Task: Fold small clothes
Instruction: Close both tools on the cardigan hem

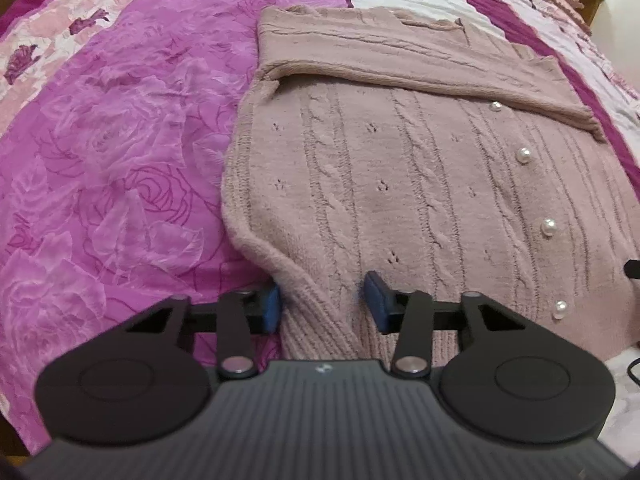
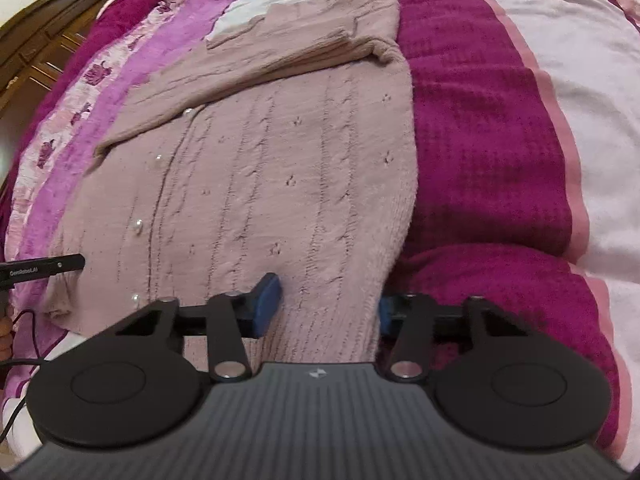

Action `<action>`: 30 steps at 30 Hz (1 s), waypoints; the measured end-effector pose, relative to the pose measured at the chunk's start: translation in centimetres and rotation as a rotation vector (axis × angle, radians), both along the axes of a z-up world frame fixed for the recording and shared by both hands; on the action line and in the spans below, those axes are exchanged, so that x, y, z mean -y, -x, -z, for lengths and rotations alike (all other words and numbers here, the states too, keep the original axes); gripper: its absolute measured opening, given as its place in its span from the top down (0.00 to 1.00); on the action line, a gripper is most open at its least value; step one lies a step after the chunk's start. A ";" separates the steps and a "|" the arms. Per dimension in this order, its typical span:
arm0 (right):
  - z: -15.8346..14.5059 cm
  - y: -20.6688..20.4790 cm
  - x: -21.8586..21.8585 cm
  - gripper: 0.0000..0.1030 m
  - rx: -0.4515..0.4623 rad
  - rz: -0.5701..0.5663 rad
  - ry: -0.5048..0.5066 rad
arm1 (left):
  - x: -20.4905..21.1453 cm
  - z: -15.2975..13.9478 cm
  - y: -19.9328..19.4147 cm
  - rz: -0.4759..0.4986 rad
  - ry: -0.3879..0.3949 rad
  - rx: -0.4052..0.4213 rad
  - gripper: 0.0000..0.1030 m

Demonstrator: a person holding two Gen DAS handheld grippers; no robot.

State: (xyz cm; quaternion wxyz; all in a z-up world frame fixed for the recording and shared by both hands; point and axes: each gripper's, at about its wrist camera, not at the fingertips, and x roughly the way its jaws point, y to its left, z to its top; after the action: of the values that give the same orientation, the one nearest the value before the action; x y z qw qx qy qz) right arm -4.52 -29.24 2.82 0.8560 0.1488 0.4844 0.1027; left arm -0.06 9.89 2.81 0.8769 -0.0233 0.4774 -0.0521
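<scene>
Two grippers straddle the near hem of a pink knit cardigan (image 1: pixel 400 184) lying flat on the bed (image 1: pixel 100 160): left gripper (image 1: pixel 324 304) at its near-left corner, right gripper (image 2: pixel 328 304) near-right. Jaws partly apart around ribbing; actual pinch unclear. Soft, floppy, stretchy, probably light; corners suit lifting.

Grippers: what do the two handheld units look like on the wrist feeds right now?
Both match: left gripper and right gripper have ribbed dark grey bodies with a small white logo, two round black discs, black linkage arms with silver pins, and blue pads. A black cable trails at the right view's left edge.
</scene>
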 end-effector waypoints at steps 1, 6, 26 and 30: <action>0.0 0.0 0.1 0.48 0.002 0.000 -0.009 | -0.2 -0.1 0.0 -0.003 0.003 0.000 0.62; 0.2 -0.1 -0.1 0.46 -0.014 -0.036 0.011 | -0.5 0.3 -0.3 -0.012 -0.019 -0.062 0.60; -1.4 -0.6 0.9 0.90 0.112 -0.036 -0.208 | -2.6 -1.8 0.4 -0.025 0.296 -0.015 0.85; -2.8 -1.2 1.6 0.90 0.186 -0.006 -0.285 | -2.4 -3.8 0.0 -0.033 0.384 0.045 0.85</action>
State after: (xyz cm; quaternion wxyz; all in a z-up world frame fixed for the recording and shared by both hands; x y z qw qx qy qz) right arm -3.34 -30.86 5.58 0.8671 0.2572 0.3839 0.1860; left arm -0.03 12.28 6.57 0.8676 -0.1967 0.4384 -0.1282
